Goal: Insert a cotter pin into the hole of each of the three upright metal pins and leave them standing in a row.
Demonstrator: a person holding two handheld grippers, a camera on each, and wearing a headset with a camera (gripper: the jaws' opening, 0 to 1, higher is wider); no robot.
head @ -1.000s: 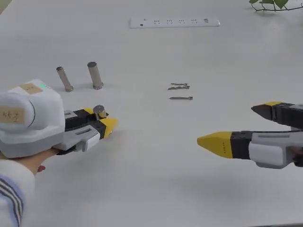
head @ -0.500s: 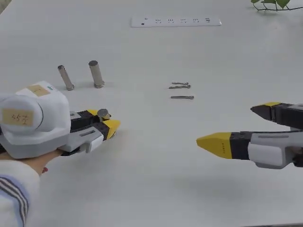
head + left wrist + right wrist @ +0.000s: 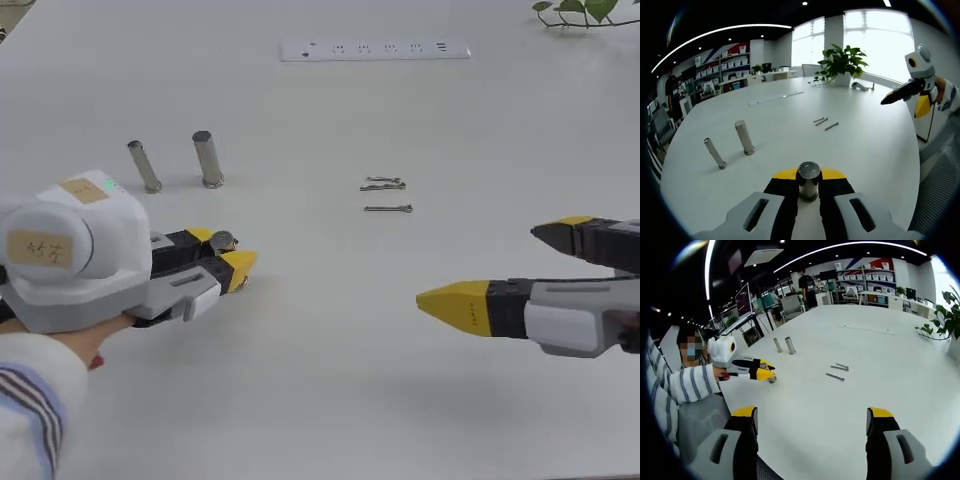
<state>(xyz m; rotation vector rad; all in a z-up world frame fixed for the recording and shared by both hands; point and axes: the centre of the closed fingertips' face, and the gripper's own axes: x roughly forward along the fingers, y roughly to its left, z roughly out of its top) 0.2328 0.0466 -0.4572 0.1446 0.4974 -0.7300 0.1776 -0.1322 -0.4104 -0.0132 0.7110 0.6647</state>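
Note:
My left gripper (image 3: 232,255) (image 3: 809,175) is shut on an upright metal pin (image 3: 221,241) (image 3: 809,181) at the left of the white table. Two other metal pins stand behind it: a thin one (image 3: 144,166) (image 3: 715,153) and a thicker one (image 3: 207,159) (image 3: 744,137). Three cotter pins (image 3: 386,194) (image 3: 822,122) lie near the table's middle, two close together and one (image 3: 388,209) nearer. My right gripper (image 3: 490,270) (image 3: 811,422) hovers open at the right, holding nothing. In the right gripper view, the left gripper (image 3: 759,371) holds its pin near the standing pins (image 3: 784,345).
A white power strip (image 3: 375,50) lies at the far edge of the table (image 3: 330,370), and a potted plant (image 3: 585,10) (image 3: 842,64) stands at the far right. An office with shelves and desks surrounds the table.
My left gripper with its pin has edged slightly right and toward me. The right gripper has stayed in place. The head camera has shifted a little.

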